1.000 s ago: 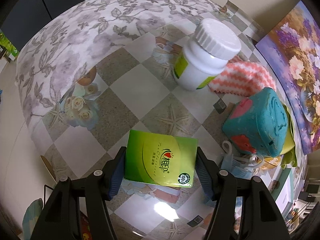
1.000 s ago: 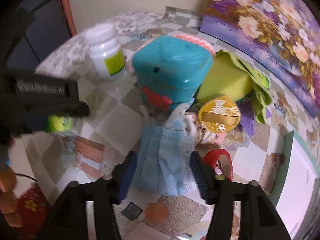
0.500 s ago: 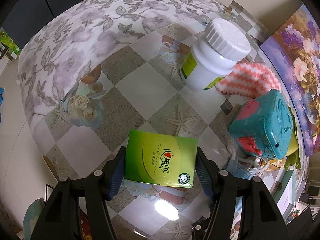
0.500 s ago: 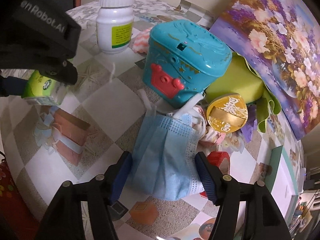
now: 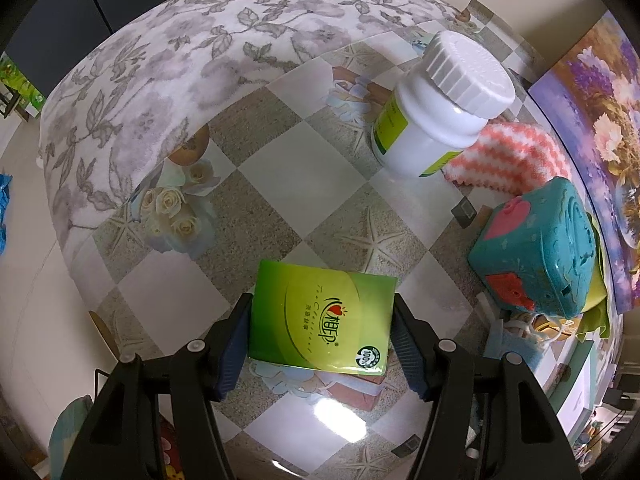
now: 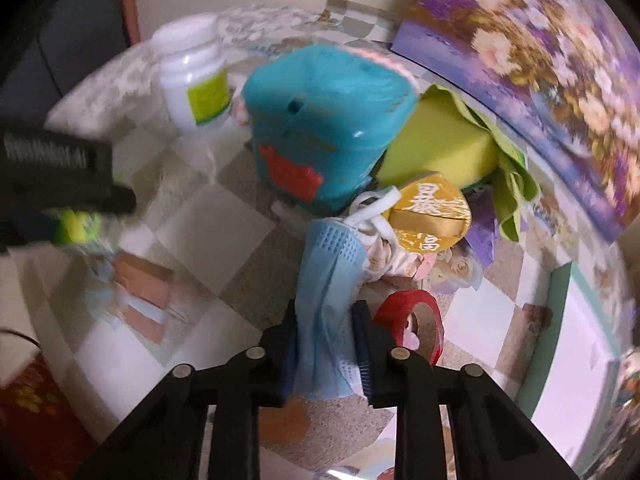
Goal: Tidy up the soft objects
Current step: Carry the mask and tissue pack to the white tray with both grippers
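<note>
My left gripper [image 5: 322, 320] is shut on a green tissue pack [image 5: 320, 324] and holds it above the checkered table [image 5: 260, 184]. My right gripper [image 6: 325, 320] is shut on a blue face mask [image 6: 328, 280], bunched between the pads, its white ear loops [image 6: 374, 208] trailing toward the pile. The left gripper with the tissue pack [image 6: 76, 224] shows blurred at the left of the right wrist view. A pink and white zigzag cloth [image 5: 508, 160] lies behind the bottle. A yellow-green cloth [image 6: 448, 148] lies behind the teal box.
A white bottle [image 5: 436, 100] stands at the back. A teal toy box [image 5: 536, 252] stands at the right, with a gold round tin [image 6: 432, 212] and a red tape roll [image 6: 416, 320] near it. A floral painting [image 6: 540, 56] leans along the right. A floral cloth [image 5: 168, 52] covers the far table.
My right gripper has closed on the blue mask, bunching it, and its view has swung. My left gripper still holds the tissue pack and has drifted slightly left and away.
</note>
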`<state>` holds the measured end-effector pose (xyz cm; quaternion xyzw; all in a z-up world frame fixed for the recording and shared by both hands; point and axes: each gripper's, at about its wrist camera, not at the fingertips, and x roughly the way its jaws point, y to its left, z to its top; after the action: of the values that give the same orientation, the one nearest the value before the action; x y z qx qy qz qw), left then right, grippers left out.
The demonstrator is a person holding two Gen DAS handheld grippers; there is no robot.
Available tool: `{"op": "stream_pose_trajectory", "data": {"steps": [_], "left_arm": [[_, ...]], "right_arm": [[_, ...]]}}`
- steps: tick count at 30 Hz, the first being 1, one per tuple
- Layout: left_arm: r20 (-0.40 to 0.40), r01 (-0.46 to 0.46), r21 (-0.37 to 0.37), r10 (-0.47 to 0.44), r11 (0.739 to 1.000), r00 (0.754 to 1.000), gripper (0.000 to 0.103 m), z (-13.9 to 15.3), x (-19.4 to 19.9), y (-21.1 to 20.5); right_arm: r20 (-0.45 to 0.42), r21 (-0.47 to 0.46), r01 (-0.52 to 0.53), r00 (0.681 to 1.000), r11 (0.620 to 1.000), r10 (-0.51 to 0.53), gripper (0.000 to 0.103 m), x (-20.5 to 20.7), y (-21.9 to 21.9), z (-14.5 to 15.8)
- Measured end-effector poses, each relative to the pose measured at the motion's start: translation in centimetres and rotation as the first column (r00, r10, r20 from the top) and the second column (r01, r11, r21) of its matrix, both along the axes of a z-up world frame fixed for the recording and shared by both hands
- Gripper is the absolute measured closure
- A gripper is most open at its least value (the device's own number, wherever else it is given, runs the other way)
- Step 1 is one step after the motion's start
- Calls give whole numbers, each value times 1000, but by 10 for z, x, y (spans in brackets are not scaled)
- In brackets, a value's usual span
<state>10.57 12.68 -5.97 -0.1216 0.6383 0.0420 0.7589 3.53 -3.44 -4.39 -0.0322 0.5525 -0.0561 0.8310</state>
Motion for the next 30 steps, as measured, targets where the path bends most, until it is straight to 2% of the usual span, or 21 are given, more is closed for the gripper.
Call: {"op": "stream_pose_trajectory", "data": {"steps": [8, 14, 18, 24, 27, 30], "left_arm": [[17, 9, 12, -9, 1000, 1000, 36, 6, -2, -6], [44, 21, 33, -23, 999, 999, 36, 19, -6, -12], [70, 37, 41, -40, 998, 997, 36, 31, -9, -19], [112, 82, 51, -87, 995, 990, 36, 46, -15, -34], [125, 107, 34, -111, 994, 986, 36, 51, -20, -42], [148, 139, 21, -141, 990, 979, 36, 58, -25, -54]], "right_arm": [[81, 197, 62, 994, 978, -79, 78, -5, -25, 32], [137, 308, 93, 980, 947, -141, 78, -20, -39, 58], [160, 392, 128, 966, 911, -205, 78, -28, -57, 73], [168, 379, 234, 934, 895, -316, 78, -45, -89, 85], [161, 333, 317, 909, 888, -385, 78, -55, -110, 89], [160, 311, 394, 875, 865, -457, 78, -68, -137, 91]]}}
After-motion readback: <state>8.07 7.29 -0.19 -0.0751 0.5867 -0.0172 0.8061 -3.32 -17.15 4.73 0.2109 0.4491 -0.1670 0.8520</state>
